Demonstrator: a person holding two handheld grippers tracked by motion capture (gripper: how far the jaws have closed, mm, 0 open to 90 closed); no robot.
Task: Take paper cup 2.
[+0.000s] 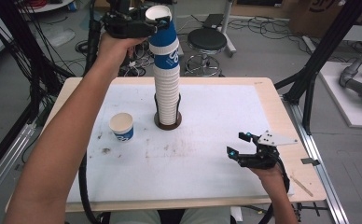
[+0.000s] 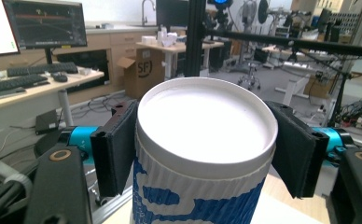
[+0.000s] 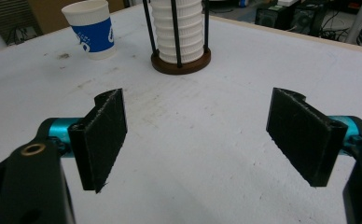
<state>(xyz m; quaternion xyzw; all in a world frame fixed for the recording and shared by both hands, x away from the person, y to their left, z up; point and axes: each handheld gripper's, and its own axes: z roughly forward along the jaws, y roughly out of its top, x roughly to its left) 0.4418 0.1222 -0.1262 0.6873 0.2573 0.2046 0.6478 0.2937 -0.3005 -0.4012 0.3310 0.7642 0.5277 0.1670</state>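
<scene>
My left gripper [image 1: 156, 22] jaws clamped on top paper cup [image 1: 163, 35], upright atop cup stack [image 1: 167, 91] in holder [image 1: 168, 122]; pull straight up. Right gripper [image 1: 239, 143] jaws wide, empty, well apart over counter [image 1: 272, 100].

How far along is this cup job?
One cup already stands alone on the table. The left hand-held gripper is clamped on the top cup of the stack in its holder. The right hand-held gripper waits open. Many stacked cups remain.
</scene>
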